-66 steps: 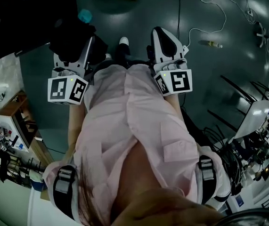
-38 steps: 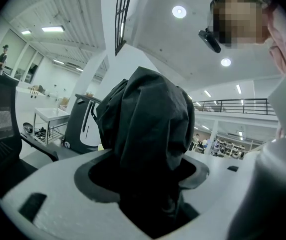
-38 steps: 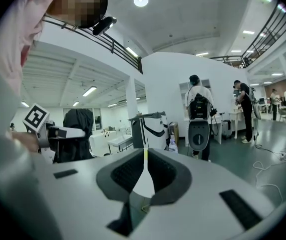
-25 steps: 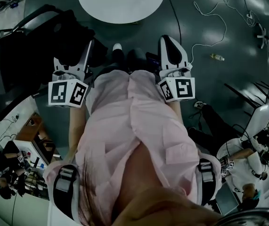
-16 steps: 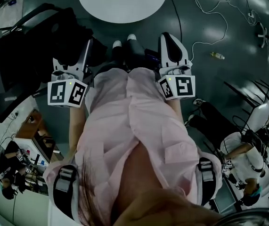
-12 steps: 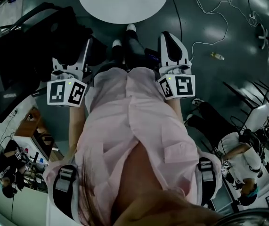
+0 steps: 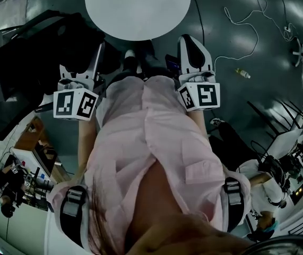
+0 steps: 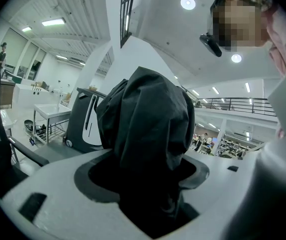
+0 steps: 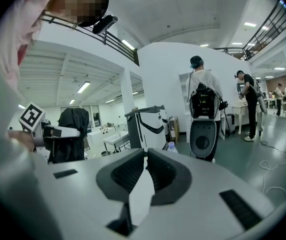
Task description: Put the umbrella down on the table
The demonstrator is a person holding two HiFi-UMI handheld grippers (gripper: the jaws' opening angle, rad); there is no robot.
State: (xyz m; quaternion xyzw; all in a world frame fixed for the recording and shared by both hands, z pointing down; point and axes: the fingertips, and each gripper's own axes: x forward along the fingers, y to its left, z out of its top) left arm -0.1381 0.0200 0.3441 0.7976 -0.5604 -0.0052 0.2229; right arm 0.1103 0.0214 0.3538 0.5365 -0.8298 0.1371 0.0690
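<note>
Clamping a black fabric umbrella (image 8: pixel 150 129) in the white left gripper (image 7: pixel 94 64), holding the white right gripper (image 9: pixel 146 159) with jaws together.

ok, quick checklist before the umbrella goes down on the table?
1. Left claw grips the umbrella: ok, shut on the black fabric.
2. Right claw free to help: ok, shut, nothing in it.
3. Table top free: ok for the part in view.
4. Umbrella over the table: not ok, short of the rim in the head view.
5. Which end of the umbrella leads: cannot tell, only bunched fabric shows.
</note>
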